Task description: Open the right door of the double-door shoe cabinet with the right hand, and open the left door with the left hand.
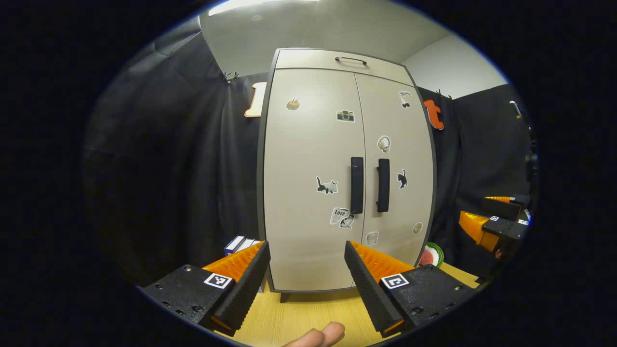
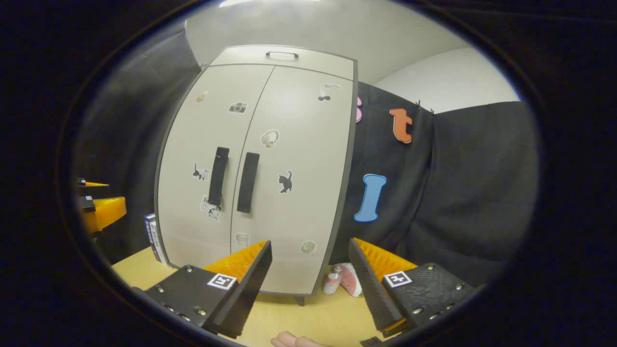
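Observation:
A beige double-door shoe cabinet (image 1: pixel 308 144) (image 2: pixel 289 202) stands on the wooden table, both doors closed and dotted with stickers. Two dark vertical handles sit at the middle seam: the left door's handle (image 1: pixel 356 184) (image 2: pixel 218 176) and the right door's handle (image 1: pixel 383 185) (image 2: pixel 248 182). My left gripper (image 1: pixel 307 262) is open, some way short of the left door's lower part, holding nothing. My right gripper (image 2: pixel 311 262) is open too, facing the cabinet's lower right corner, with empty space between its fingers. In the left gripper view the right gripper (image 1: pixel 494 219) shows at the far right edge.
A top drawer handle (image 1: pixel 351 60) runs along the cabinet's top. A watermelon-slice toy (image 1: pixel 431 254) (image 2: pixel 351 279) and a small can (image 2: pixel 331 283) lie by the cabinet's right foot. Boxes (image 1: pixel 239 244) (image 2: pixel 153 236) stand at its left. Black cloth walls surround the table (image 1: pixel 308 318).

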A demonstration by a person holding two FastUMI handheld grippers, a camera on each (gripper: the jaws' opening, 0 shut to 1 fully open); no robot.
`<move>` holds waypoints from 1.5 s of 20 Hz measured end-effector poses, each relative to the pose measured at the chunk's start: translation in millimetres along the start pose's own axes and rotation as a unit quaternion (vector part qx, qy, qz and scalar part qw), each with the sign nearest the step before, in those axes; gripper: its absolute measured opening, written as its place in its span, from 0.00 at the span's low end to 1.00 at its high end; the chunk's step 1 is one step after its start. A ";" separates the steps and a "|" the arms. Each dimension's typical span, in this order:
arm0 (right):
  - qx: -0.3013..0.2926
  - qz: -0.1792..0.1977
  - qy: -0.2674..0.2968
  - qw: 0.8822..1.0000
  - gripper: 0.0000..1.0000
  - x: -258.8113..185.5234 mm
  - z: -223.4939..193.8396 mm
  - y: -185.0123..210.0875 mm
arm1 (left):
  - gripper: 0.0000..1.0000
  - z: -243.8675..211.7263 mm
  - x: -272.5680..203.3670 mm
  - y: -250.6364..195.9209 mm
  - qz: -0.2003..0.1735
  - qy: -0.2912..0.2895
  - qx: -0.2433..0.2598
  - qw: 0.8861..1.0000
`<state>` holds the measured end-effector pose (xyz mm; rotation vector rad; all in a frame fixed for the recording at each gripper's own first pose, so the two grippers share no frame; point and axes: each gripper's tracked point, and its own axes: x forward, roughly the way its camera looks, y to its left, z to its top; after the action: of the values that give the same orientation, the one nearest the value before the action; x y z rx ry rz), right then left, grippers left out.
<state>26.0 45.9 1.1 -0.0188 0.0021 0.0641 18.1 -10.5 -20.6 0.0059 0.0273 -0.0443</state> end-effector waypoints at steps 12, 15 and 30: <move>0.033 0.027 0.007 0.999 0.94 68.7 24.8 55.5 | 0.96 -6.1 -6.9 15.9 -0.004 -0.003 -0.013 1.000; 0.045 0.038 0.005 0.998 0.94 90.3 36.4 72.8 | 0.97 -8.8 -7.6 19.0 -0.005 -0.002 -0.009 1.000; 0.081 0.070 -0.008 0.994 0.94 183.1 62.5 133.3 | 0.96 -26.3 -21.6 31.9 -0.009 0.007 -0.007 1.000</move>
<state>200.2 191.8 60.6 0.1435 -0.0077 0.2031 -2.8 22.5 -46.0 -0.0082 0.0408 -0.0626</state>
